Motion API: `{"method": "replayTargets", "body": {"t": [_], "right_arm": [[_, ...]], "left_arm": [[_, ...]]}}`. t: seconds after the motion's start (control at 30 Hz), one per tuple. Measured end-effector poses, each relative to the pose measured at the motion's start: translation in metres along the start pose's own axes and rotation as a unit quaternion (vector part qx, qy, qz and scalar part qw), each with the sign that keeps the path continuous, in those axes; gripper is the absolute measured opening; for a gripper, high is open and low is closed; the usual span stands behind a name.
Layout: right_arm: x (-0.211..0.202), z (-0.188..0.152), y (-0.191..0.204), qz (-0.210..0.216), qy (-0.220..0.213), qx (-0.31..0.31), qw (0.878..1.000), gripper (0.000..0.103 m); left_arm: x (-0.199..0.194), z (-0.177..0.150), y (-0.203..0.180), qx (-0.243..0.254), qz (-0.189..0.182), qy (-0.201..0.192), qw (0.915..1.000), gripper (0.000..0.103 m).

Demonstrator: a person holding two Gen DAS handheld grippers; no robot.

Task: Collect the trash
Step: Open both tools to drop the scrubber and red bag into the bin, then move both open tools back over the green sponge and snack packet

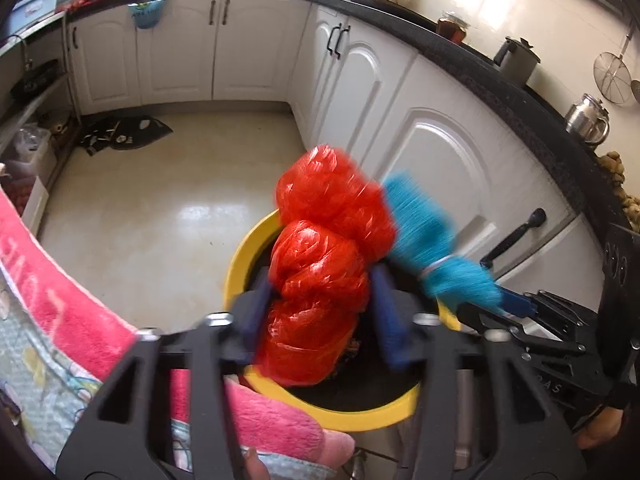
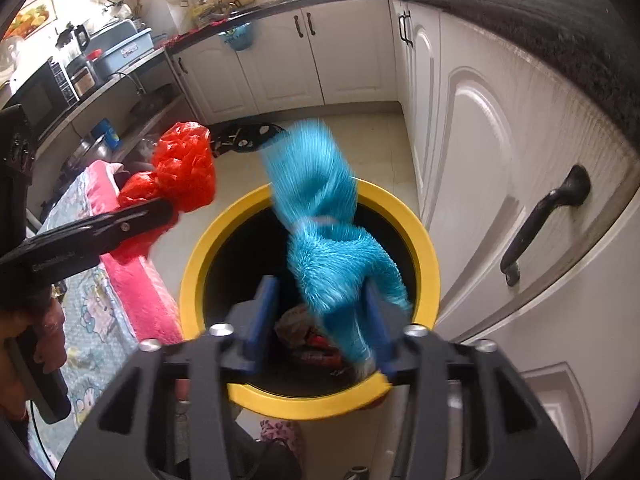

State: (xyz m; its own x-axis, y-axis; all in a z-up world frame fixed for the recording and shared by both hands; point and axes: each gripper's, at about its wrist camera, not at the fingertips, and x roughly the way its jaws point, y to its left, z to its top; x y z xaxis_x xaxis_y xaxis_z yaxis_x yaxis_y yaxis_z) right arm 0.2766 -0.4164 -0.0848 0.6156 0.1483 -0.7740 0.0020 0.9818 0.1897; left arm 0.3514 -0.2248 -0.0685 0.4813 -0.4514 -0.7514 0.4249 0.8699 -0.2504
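Trash comes in two bundles, both over the mouth of the yellow-rimmed bin (image 1: pixel 240 256): a red bag (image 1: pixel 320 264) and a blue bag (image 2: pixel 320 240), each blurred.

At the far left, a pink blanket (image 1: pixel 60 280) drapes over an edge and crowds the bin's left side, touching or nearly touching its rim. Beyond it on the floor lies a black mat (image 1: pixel 124 132), well away from the bin.

Next comes the left gripper (image 1: pixel 322 276). Its jaws are parted with the red bag loose between them; the left pad brushes the plastic and the other shows a thin gap. The bag's lower end reaches inside the rim.

Just to the right is the right gripper (image 2: pixel 320 284), also released. The blue bag hangs between its jaws, leaning on the right pad and clear of the left. Below it, earlier rubbish (image 2: pixel 308 336) lies in the black-lined bin.

Farther right, the white cabinets (image 1: pixel 440 152) stand close beside the bin, with a black door handle (image 2: pixel 544 216) jutting toward it. Above runs a dark countertop (image 1: pixel 500 68) with a pot (image 1: pixel 516 60) and a steel kettle (image 1: pixel 586 118).
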Motion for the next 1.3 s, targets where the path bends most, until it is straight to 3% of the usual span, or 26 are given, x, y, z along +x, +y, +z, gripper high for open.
{"method": "replayTargets", "body": {"t": [0.07,0.13,0.33,0.7,1.07,1.2,1.3], "right_arm": [[-0.001,0.000,-0.002,-0.005,-0.002,0.004,1.000,0.052],[-0.004,0.001,-0.005,-0.003,-0.010,0.016,1.000,0.057],[-0.022,0.004,0.009,0.011,-0.048,0.001,0.999,0.066],[-0.067,0.008,0.063,0.048,-0.115,-0.065,0.990,0.073],[-0.094,0.004,0.120,0.096,-0.136,-0.126,0.978,0.073],[-0.104,-0.001,0.142,0.115,-0.146,-0.146,0.972,0.081],[-0.111,-0.006,0.160,0.130,-0.148,-0.165,0.966,0.081]], "left_arm": [[-0.006,-0.002,0.007,-0.011,-0.001,-0.003,0.9999,0.059],[-0.016,-0.005,0.012,-0.012,0.009,-0.014,0.9998,0.074],[-0.057,-0.015,0.030,-0.024,0.039,-0.053,0.9976,0.092],[-0.133,-0.043,0.056,-0.059,0.074,-0.109,0.9896,0.092],[-0.215,-0.087,0.082,-0.084,0.130,-0.163,0.9744,0.092],[-0.241,-0.107,0.096,-0.102,0.145,-0.177,0.9682,0.092],[-0.255,-0.119,0.103,-0.110,0.159,-0.182,0.9639,0.092]]}}
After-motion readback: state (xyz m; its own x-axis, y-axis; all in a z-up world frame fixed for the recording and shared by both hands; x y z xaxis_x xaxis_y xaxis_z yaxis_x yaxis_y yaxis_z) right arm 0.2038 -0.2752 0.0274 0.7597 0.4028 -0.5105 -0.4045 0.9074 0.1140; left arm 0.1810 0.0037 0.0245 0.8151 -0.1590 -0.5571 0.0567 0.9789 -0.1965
